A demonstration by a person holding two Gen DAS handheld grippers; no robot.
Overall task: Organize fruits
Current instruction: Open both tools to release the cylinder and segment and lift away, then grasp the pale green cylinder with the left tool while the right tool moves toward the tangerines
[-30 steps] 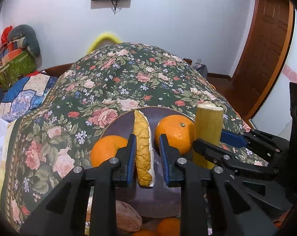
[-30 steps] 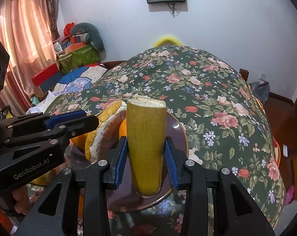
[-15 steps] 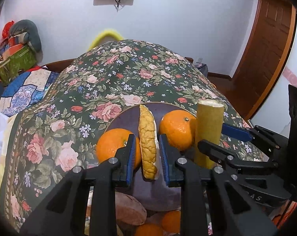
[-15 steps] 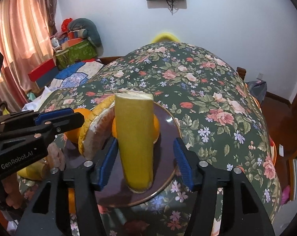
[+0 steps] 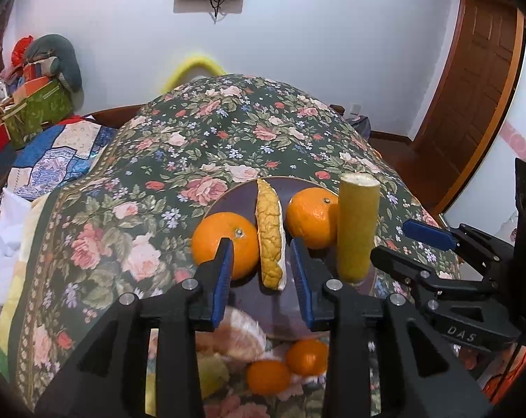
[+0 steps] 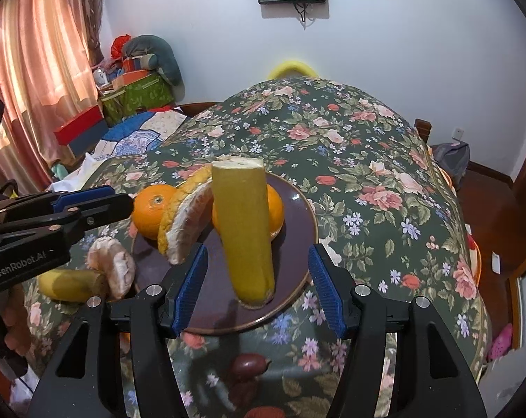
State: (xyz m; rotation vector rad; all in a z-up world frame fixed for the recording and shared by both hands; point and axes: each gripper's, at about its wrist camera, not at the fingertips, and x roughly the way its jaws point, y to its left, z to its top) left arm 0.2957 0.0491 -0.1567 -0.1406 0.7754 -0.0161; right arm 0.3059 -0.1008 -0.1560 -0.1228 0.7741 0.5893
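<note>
A dark purple plate [image 5: 290,317] [image 6: 297,223] sits on the floral tablecloth. On it stand a bumpy yellow peel wedge [image 5: 268,233] [image 6: 184,223], two oranges [image 5: 224,240] [image 5: 309,216] and an upright yellow-green cut fruit piece [image 5: 356,230] [image 6: 243,226]. My left gripper [image 5: 263,278] is open, its jaws apart on either side of the wedge's near end without touching it. My right gripper [image 6: 256,289] is open and wide, just in front of the upright piece; it also shows in the left wrist view [image 5: 426,240].
In front of the plate lie two small oranges [image 5: 287,365], a peeled pale fruit [image 6: 113,264] and a yellow fruit [image 6: 68,284]. A dark red fruit [image 6: 249,365] lies nearer me. Boxes and cloth [image 6: 130,94] are piled at the far left.
My left gripper let go of the peel wedge and opened, backing off. My right gripper released the upright yellow piece, opened wide and drew back. Both pieces stay on the plate.
</note>
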